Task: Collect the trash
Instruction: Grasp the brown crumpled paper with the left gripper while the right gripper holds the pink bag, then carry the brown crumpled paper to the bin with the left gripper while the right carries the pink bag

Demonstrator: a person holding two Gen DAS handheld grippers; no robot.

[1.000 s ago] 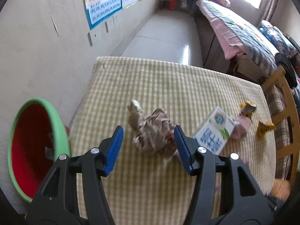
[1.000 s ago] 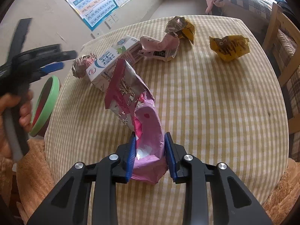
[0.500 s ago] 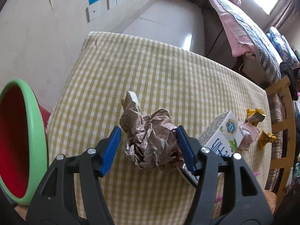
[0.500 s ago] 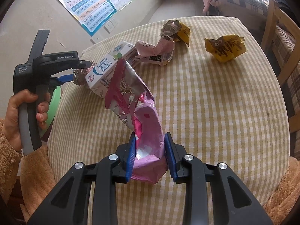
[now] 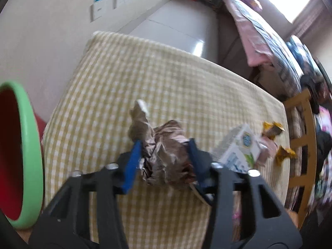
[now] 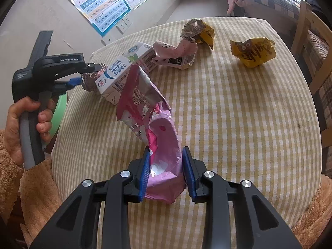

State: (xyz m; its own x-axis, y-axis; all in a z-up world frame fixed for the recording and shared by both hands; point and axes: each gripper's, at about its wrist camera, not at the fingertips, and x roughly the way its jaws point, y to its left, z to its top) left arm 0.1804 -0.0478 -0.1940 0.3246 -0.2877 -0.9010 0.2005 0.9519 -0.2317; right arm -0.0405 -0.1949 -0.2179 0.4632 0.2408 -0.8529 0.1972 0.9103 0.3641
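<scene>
Each camera sits just behind its own gripper, looking steeply down along the fingers at the checked table (image 5: 170,78) from close above. The left view faces the table's wall-side end; the right view looks across it from the near edge. Both show the milk carton (image 6: 124,70)

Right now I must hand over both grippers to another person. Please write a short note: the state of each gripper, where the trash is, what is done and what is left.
Left gripper: jaws closing on the crumpled brown wrapper, beside the milk carton.
Right gripper: shut on the pink snack bag, which rests on the checked tablecloth.
Bin: red, green rim, off the table's left edge.
Done: two pieces gripped, none binned yet.
Left: bin both; then carton, pink wrapper, brown-and-yellow wrapper, yellow wrapper.
</scene>
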